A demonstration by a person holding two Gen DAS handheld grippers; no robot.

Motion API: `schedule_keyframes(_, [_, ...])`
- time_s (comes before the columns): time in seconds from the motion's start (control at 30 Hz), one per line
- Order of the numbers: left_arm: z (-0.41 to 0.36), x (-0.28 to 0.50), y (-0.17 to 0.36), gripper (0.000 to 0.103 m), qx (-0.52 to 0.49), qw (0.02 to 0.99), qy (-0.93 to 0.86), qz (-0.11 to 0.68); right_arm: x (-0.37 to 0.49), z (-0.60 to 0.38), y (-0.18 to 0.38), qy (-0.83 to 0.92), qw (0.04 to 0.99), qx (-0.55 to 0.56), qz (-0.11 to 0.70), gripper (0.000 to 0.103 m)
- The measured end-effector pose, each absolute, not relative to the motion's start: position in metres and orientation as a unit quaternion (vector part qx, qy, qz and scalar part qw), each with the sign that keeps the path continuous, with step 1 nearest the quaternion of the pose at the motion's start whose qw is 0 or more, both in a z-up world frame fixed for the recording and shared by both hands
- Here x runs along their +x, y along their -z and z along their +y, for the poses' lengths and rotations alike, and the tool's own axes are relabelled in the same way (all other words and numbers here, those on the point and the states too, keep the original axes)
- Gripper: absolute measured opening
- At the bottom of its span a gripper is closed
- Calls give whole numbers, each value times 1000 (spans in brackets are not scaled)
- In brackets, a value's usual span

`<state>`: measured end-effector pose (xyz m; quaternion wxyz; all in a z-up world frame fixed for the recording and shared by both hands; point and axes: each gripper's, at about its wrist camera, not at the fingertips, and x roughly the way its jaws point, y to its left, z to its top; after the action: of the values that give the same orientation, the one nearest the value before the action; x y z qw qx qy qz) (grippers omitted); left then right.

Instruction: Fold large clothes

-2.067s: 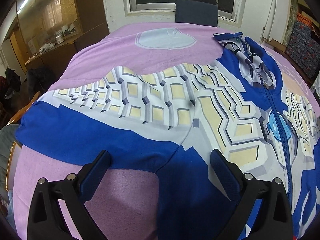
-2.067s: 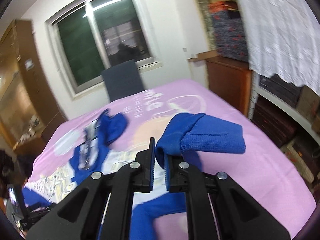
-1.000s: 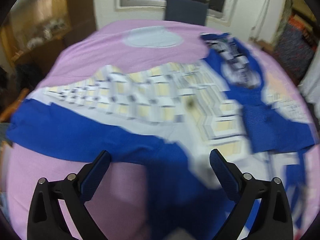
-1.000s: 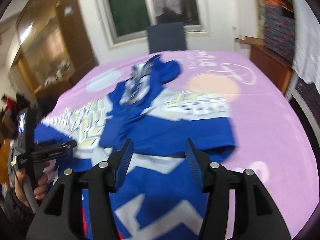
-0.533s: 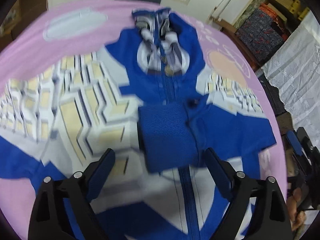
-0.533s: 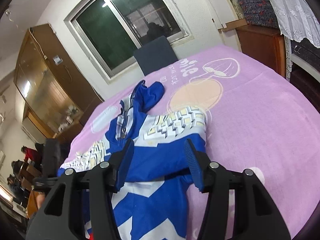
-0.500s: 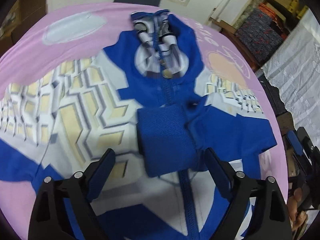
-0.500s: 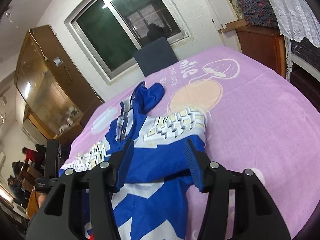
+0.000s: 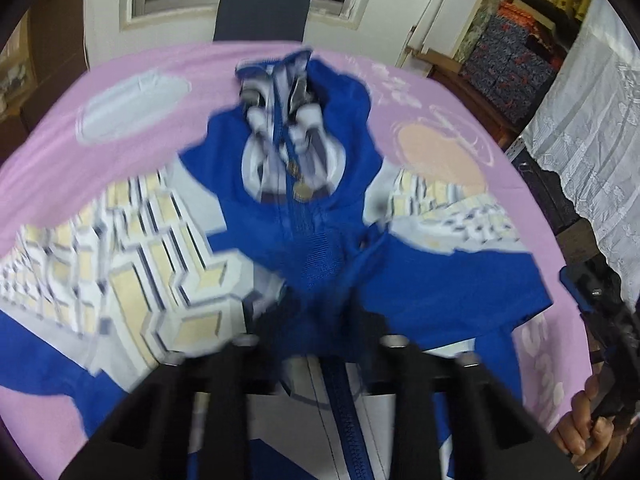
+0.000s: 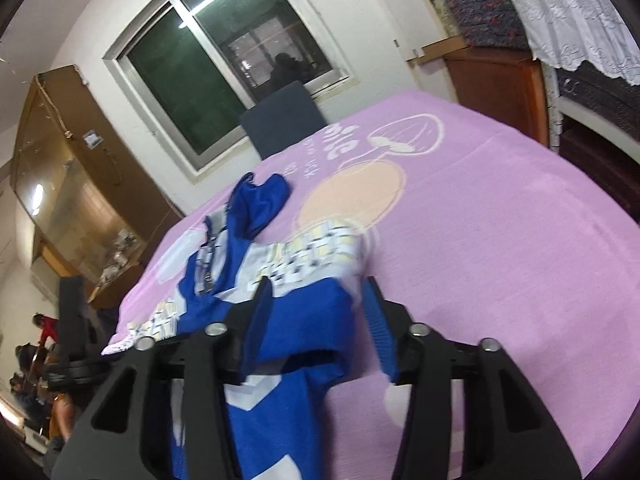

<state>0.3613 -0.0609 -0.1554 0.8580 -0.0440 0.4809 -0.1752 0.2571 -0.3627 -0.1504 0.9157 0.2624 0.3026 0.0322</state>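
A blue, white and yellow zip-up jacket [image 9: 304, 208] lies face up on a pink blanket [image 9: 132, 60]. Its right sleeve is folded across the chest, with the blue ribbed cuff [image 9: 320, 264] on the zipper. My left gripper [image 9: 316, 320] is down over that cuff with its jaws partly closed around it; the view is blurred. My right gripper [image 10: 316, 320] is open, its jaws either side of the folded sleeve's blue edge [image 10: 308, 320] at the jacket's right side. The right gripper also shows at the right edge of the left wrist view [image 9: 600, 312].
A dark blue chair [image 9: 260, 12] stands at the table's far end under a window [image 10: 232, 64]. A wooden cabinet [image 10: 72, 208] is on the left. Shelves with boxes and a white lace cloth [image 9: 592, 120] are on the right.
The right gripper carried the sleeve across the chest, let go and drew back to the fold. The left gripper swung right, dropped onto the cuff and its jaws narrowed.
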Motion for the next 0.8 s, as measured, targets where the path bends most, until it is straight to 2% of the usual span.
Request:
schedule_keyframes(0.1, [-54,355,134,10,-28,874,164,457,260,-367,156,-36,908,279,311,30])
schedule_keyframes(0.23, [-33,347,121,10,-12,886,142,440,262,-360,158,-50,907,269,320,27])
schedule_keyframes(0.37, [-11,342,132,11,-11,883,122,453,266,-340,159,-68,911,231,335,25])
schedule_keyframes(0.47, [0,339,152,11,-8,876,109,470,272,-318,163,-81,912,186,356,16])
schedule_keyframes(0.67, [20,324,167,11,-32,873,100,476,282,-290,180,-88,904,118,402,16])
schedule_keyframes(0.8, [26,319,170,12,-43,872,100,478,284,-298,185,-98,893,149,414,18])
